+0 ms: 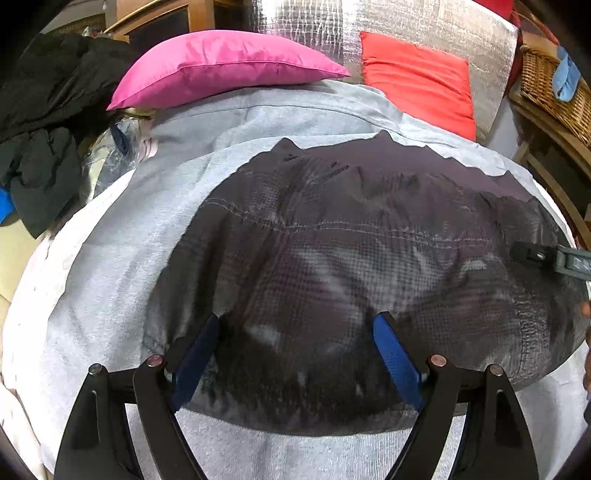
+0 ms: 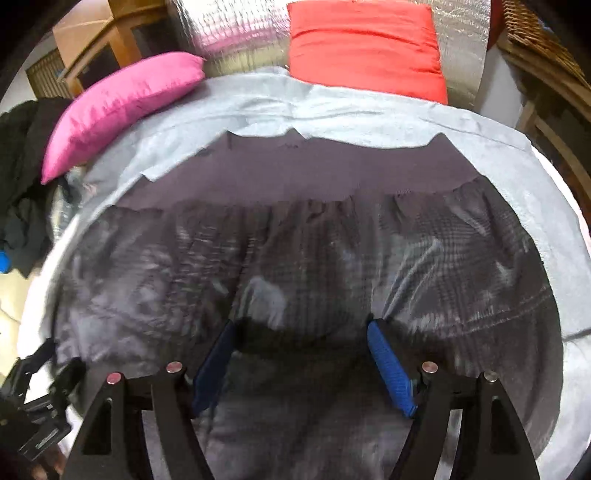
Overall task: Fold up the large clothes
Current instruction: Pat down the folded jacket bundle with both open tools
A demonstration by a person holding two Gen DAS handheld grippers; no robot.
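A dark checked garment [image 1: 332, 229] with a plain dark waistband [image 2: 314, 166] on its far side lies spread flat on a light grey blanket [image 1: 110, 266]. My left gripper [image 1: 298, 316] stands open over the garment's near left part, with cloth under its blue pads [image 1: 397, 362] but nothing pinched. My right gripper [image 2: 301, 323] is open too, low over the middle of the same garment [image 2: 295, 240]. Each gripper shows in the other's view: the right one [image 1: 543, 256] at the right edge, the left one [image 2: 33, 398] at the lower left.
A pink pillow [image 1: 221, 66] and a red pillow [image 1: 417, 77] lean at the head of the bed against a silver quilted panel [image 1: 314, 26]. Black clothes [image 1: 48, 110] are piled at the left. A wicker basket [image 1: 550, 85] stands on wooden furniture at the right.
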